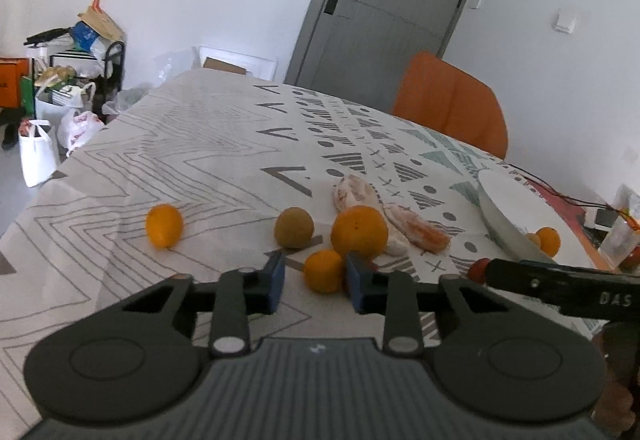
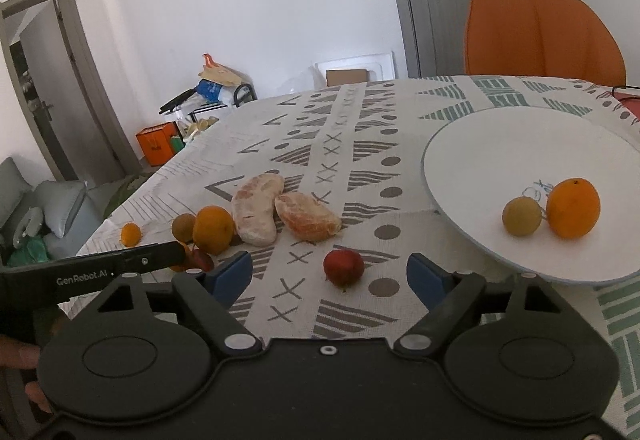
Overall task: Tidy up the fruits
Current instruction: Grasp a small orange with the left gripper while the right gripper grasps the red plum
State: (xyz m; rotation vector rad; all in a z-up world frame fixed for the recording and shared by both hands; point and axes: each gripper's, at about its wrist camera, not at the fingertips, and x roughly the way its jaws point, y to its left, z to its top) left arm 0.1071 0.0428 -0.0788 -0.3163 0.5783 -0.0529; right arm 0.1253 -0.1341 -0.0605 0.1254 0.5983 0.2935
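Two fruits already sit on the plate (image 2: 472, 144), ahead-right of the right gripper (image 2: 330, 276), whose spread jaws bracket a red fruit (image 2: 343, 267). The left gripper (image 1: 314, 280), also unclenched, straddles a small orange (image 1: 324, 271); six more pieces lie ahead on the cloth.

Your left claw (image 1: 314, 276) has a small orange (image 1: 324, 271) sitting between its parted blue fingers, with a bigger orange (image 1: 359, 230) and a brown fruit (image 1: 293, 227) packed close behind, so only the bare bench (image 1: 180, 144) farther back and left is free. Your right claw (image 2: 329, 276), fingers spread wide, faces a red fruit (image 2: 343, 267) with open cloth around it. The plate (image 2: 472, 168) rim crowds your right side; peeled segments (image 2: 280, 214) block straight ahead; the other tool's arm (image 2: 120, 266) crosses low left.
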